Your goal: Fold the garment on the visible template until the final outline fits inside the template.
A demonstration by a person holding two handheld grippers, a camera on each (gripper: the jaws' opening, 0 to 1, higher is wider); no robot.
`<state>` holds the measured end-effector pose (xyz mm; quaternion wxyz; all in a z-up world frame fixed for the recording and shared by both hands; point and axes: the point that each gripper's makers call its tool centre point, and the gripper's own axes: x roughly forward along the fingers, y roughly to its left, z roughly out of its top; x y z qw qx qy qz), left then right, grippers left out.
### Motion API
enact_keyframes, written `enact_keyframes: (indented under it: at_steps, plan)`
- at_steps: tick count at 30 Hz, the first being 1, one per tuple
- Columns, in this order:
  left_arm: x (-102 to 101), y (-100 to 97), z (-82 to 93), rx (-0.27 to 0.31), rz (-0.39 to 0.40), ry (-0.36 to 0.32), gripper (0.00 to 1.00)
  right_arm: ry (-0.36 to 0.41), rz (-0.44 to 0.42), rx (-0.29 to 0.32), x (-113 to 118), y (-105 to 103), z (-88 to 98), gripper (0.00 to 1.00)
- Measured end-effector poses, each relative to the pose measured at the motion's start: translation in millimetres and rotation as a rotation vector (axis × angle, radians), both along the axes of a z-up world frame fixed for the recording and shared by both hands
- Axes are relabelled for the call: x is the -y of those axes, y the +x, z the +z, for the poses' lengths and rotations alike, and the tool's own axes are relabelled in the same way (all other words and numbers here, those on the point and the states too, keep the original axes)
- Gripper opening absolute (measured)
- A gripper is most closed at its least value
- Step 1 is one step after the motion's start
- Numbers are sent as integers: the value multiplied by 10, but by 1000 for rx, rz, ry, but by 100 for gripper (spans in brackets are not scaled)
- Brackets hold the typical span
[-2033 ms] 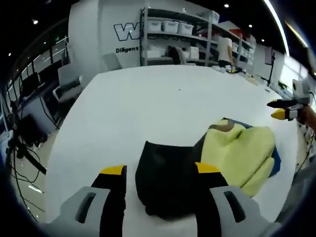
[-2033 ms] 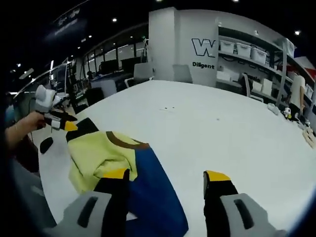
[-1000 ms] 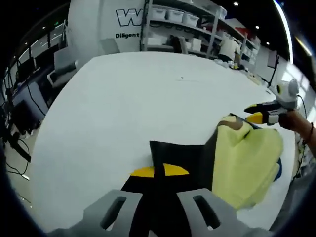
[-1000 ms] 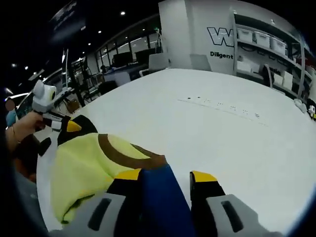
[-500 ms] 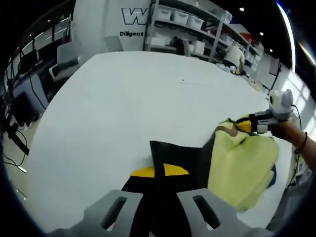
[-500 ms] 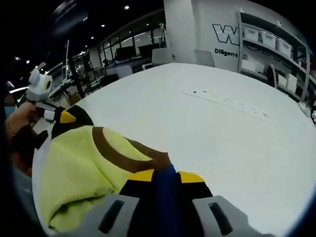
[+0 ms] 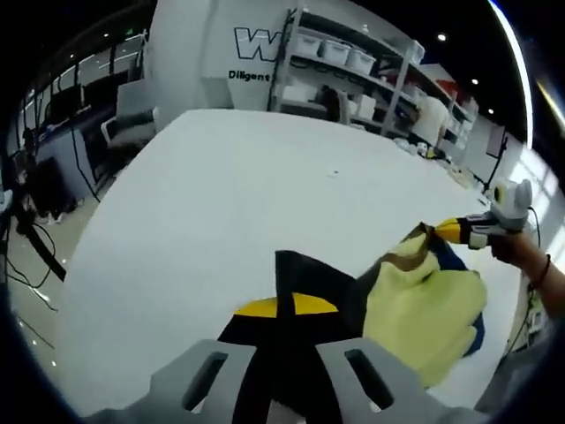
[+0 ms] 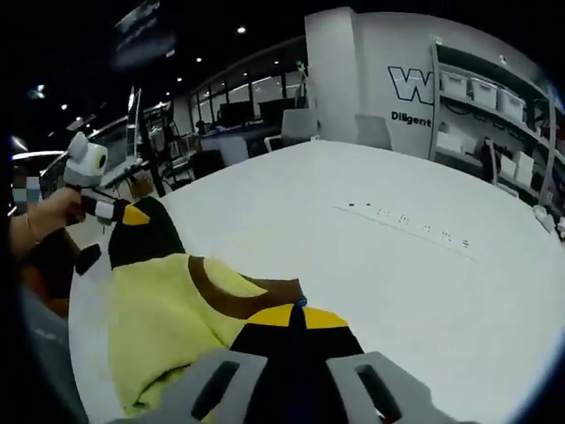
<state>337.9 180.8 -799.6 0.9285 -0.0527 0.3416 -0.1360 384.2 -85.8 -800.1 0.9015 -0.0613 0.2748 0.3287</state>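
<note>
While both claws pinch it, soft yellow-black garment (image 7: 415,309), smooth white table (image 7: 203,194)

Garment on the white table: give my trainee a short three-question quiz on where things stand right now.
1. True or false: both hand-held grippers are shut on the garment.
2. Which part does the left hand-held gripper hold? A) black part B) brown collar C) blue part
3. Fill in: the garment's largest visible panel is ____ in colour.

Key: 1 true, the right hand-held gripper is shut too; 2 A; 3 yellow. It lies on the white table.
</note>
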Motion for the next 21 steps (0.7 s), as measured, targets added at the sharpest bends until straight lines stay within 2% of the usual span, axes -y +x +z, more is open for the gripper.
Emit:
enact_keyframes:
  at_steps: [1,5,7,9,15,18,19,21]
  plan:
    - [-20,-4,44,12,11,3,0,2,16,20,-13,-32,88,0]
    - [-119,-6,170,44,35,0,0,11,51,36,-28,-177,305,0]
    - [-170,-35,216,56,34,32,0,39,72,22,-57,-249,372,0]
    - [-189,-71,251,63,36,36,0,58,82,17,-62,-320,448,0]
    - [-292,-149,405,107,93,-16,0,59,108,36,-44,-505,605,0]
    - [-385,-205,489,135,145,-70,0,71,134,45,-40,-678,691,0]
    - [-422,-244,509,144,152,-87,0,66,150,41,-36,-788,701,0]
    - [-485,-268,501,149,169,-112,0,66,163,26,-31,-877,692,0]
